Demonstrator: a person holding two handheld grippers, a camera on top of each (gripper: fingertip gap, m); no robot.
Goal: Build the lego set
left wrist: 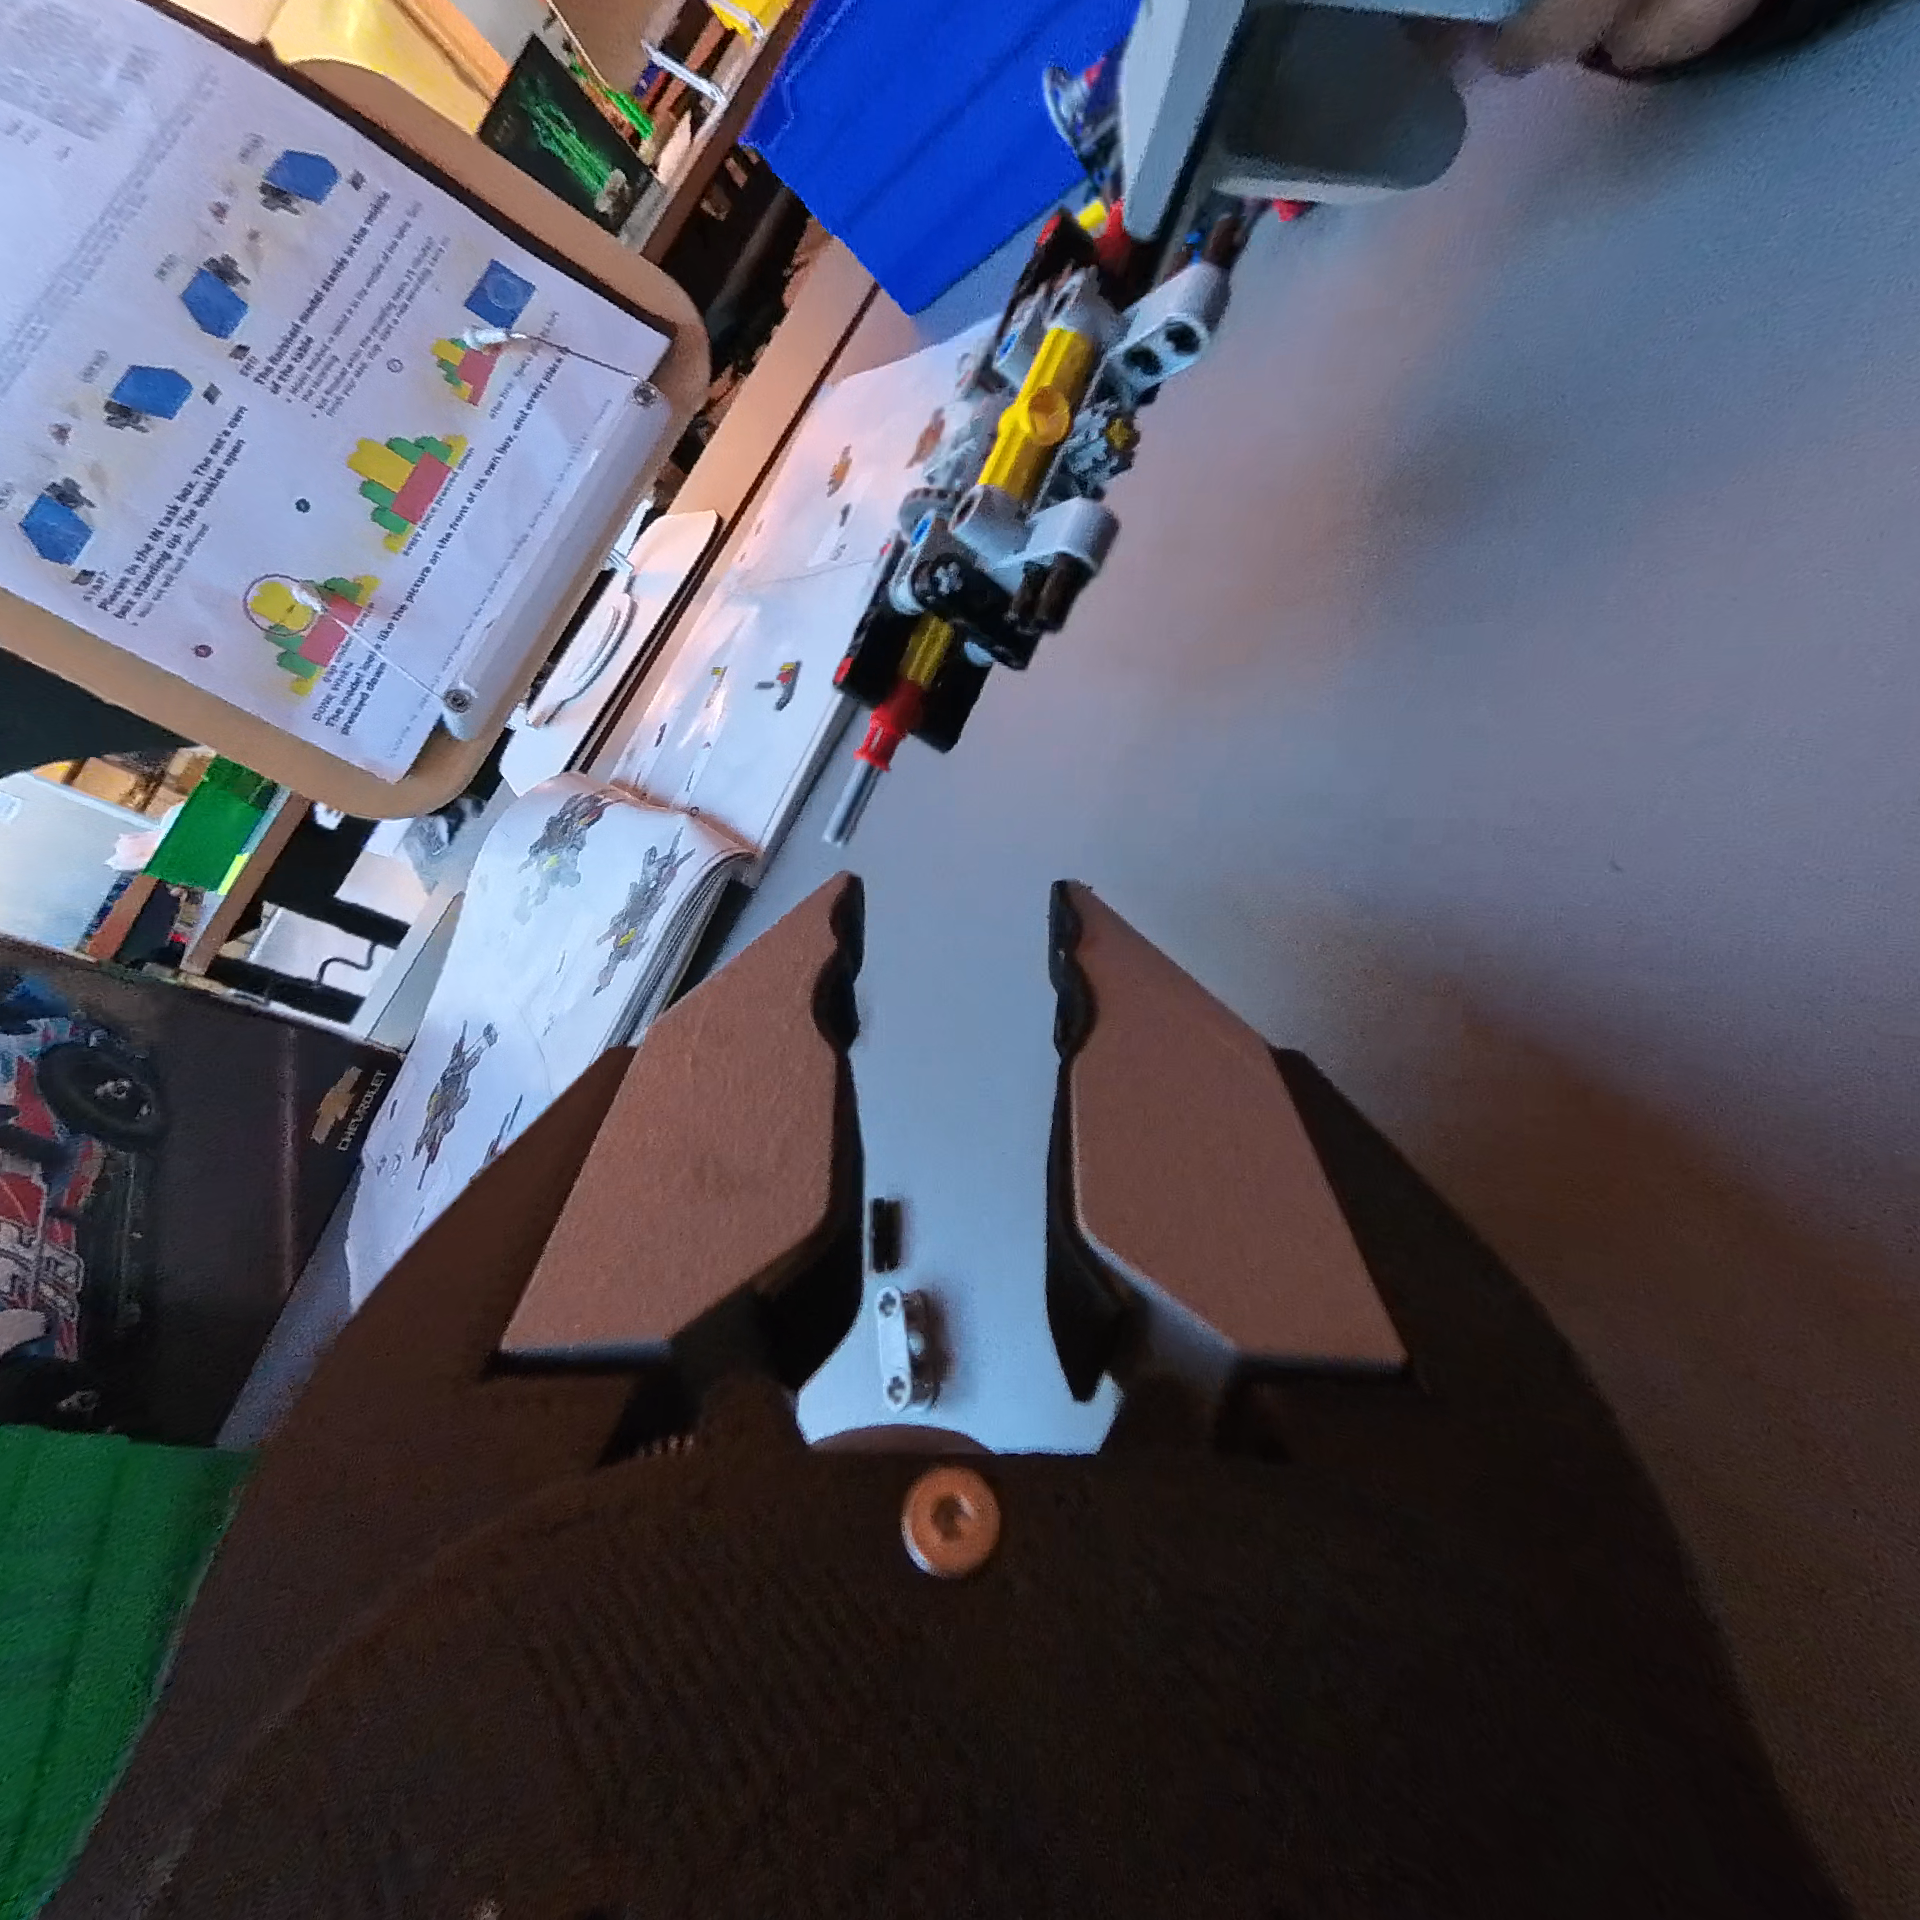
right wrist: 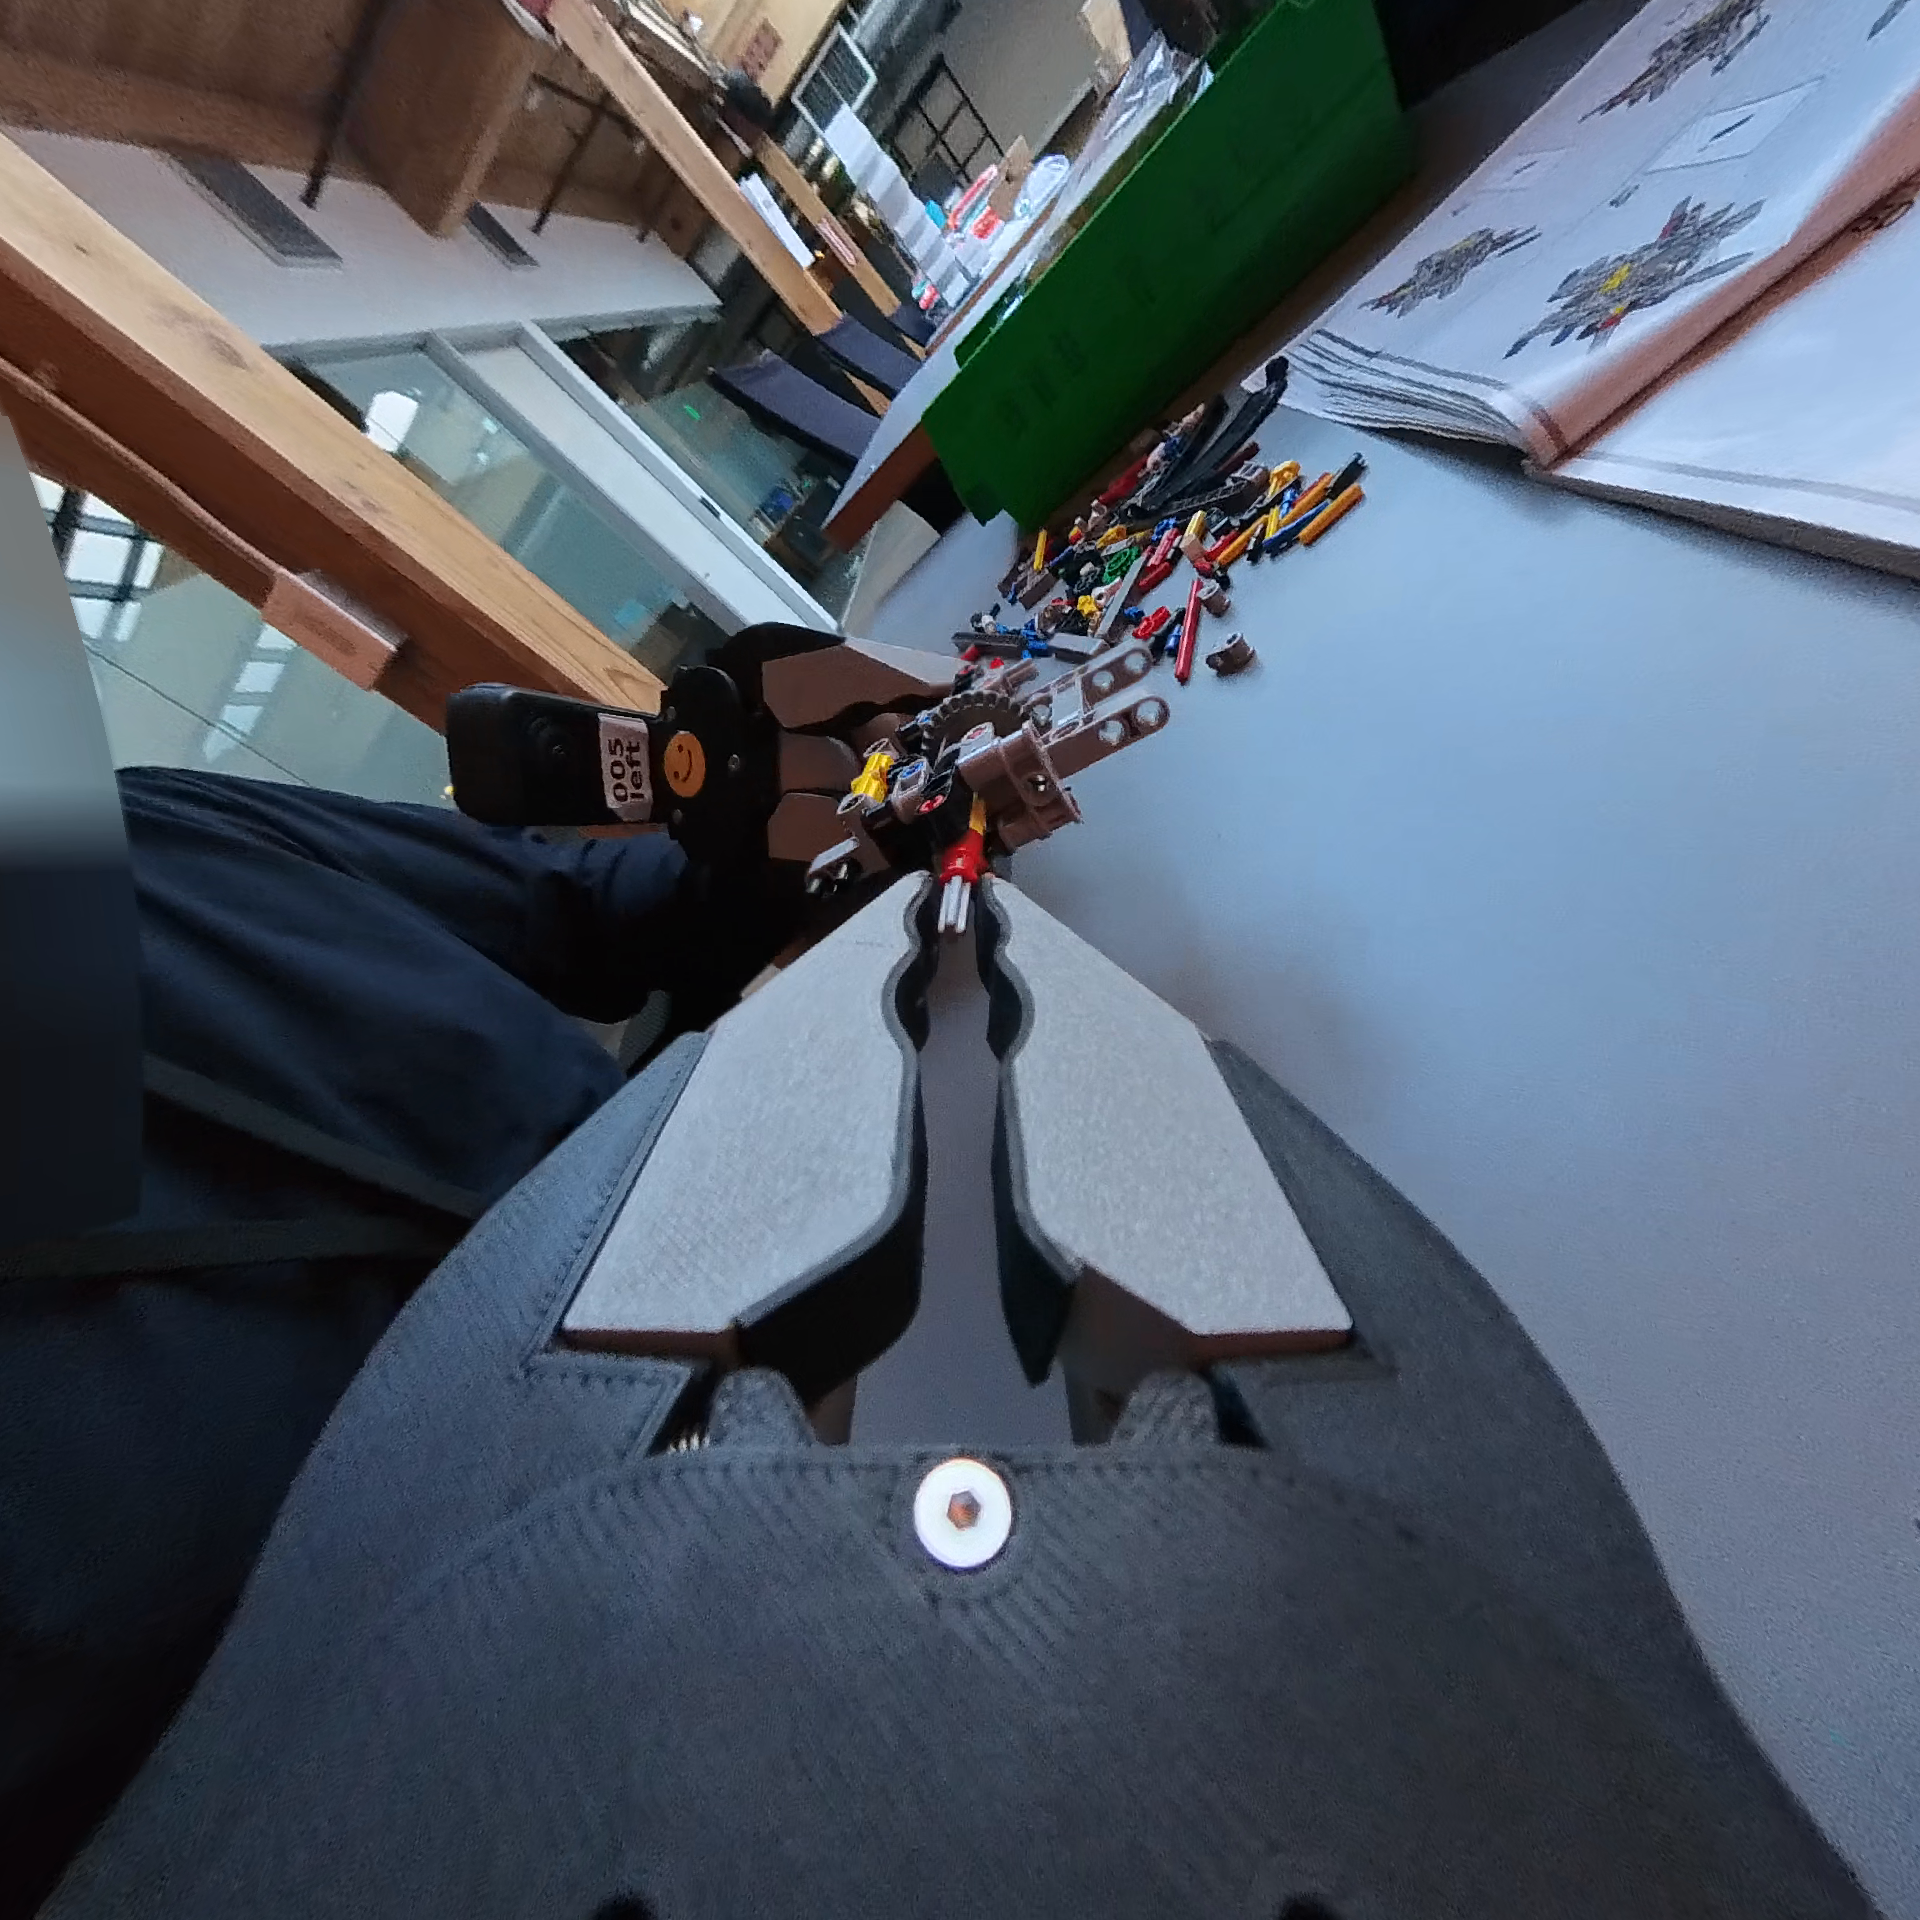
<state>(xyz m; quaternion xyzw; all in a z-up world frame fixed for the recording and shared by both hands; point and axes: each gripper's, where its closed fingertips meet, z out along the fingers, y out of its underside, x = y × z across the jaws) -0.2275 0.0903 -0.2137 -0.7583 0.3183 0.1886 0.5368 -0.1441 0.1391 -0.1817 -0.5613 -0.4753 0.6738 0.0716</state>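
My left gripper (left wrist: 956, 914) is open and empty above the grey table (left wrist: 1455, 727). A small black piece (left wrist: 884, 1234) and a small white piece (left wrist: 906, 1345) lie on the table between its fingers. Ahead of it is a part-built brick model (left wrist: 1029, 468) in grey, black and yellow, with a red bush and a grey axle (left wrist: 854, 795) pointing at me. My right gripper (right wrist: 956, 902) is shut on a grey axle (right wrist: 956, 906) that sticks out of the model (right wrist: 997, 769) below a red bush. The left gripper (right wrist: 831, 748) shows behind the model, jaws apart.
An open instruction booklet (left wrist: 623, 914) lies to the left and also shows in the right wrist view (right wrist: 1662, 312). A pile of loose pieces (right wrist: 1174, 551) sits by a green bin (right wrist: 1174, 312). There is also a blue bin (left wrist: 935, 135), a board with a printed sheet (left wrist: 312, 416) and a dark box (left wrist: 156, 1195). Across from one pair of fingers to the other is roughly 11 cm.
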